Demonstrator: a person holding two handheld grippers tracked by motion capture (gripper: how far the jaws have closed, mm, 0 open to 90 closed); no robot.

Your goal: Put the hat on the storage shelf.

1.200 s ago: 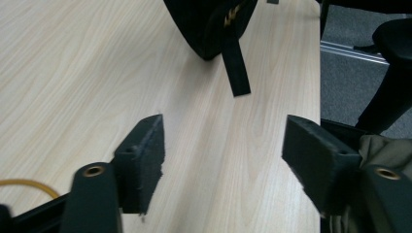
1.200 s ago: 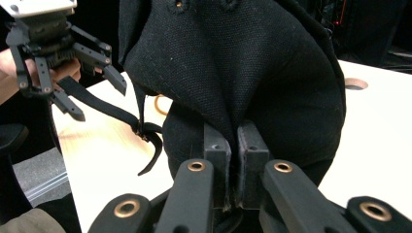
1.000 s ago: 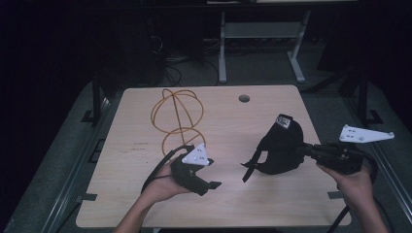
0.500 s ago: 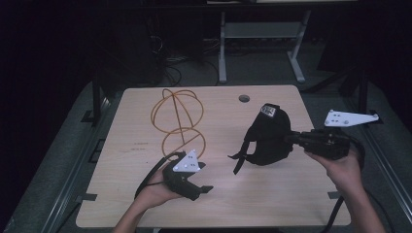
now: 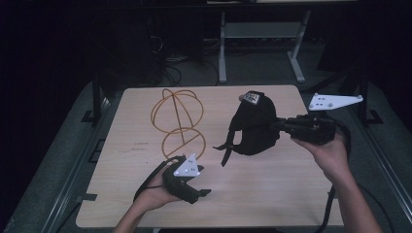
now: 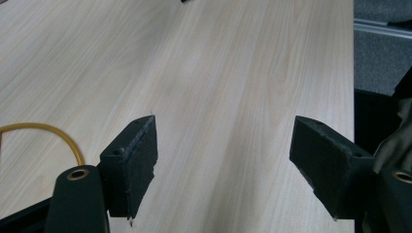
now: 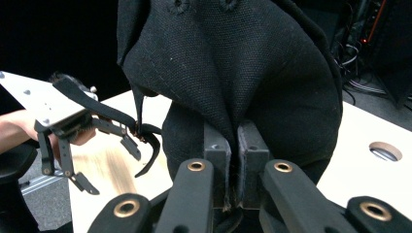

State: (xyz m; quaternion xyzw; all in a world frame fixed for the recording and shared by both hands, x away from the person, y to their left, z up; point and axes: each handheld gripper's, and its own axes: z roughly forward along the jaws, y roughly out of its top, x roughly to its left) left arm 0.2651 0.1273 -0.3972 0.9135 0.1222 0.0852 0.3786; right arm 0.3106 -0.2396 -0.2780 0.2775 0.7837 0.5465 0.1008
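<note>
You are holding the black cap lifted over the right side of the counter with your right gripper – its jaws clamped on the fabric – while your left gripper, jaws apart and empty, is waiting near-left, with the cap lying right and farther off.

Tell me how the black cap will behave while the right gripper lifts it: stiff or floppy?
Probably floppy: the black cap bunches into folds where the right gripper pinches its fabric. Its strap dangles loose, so it may swing or catch something. It looks light, since a small pinch of cloth carries it above the table.
</note>
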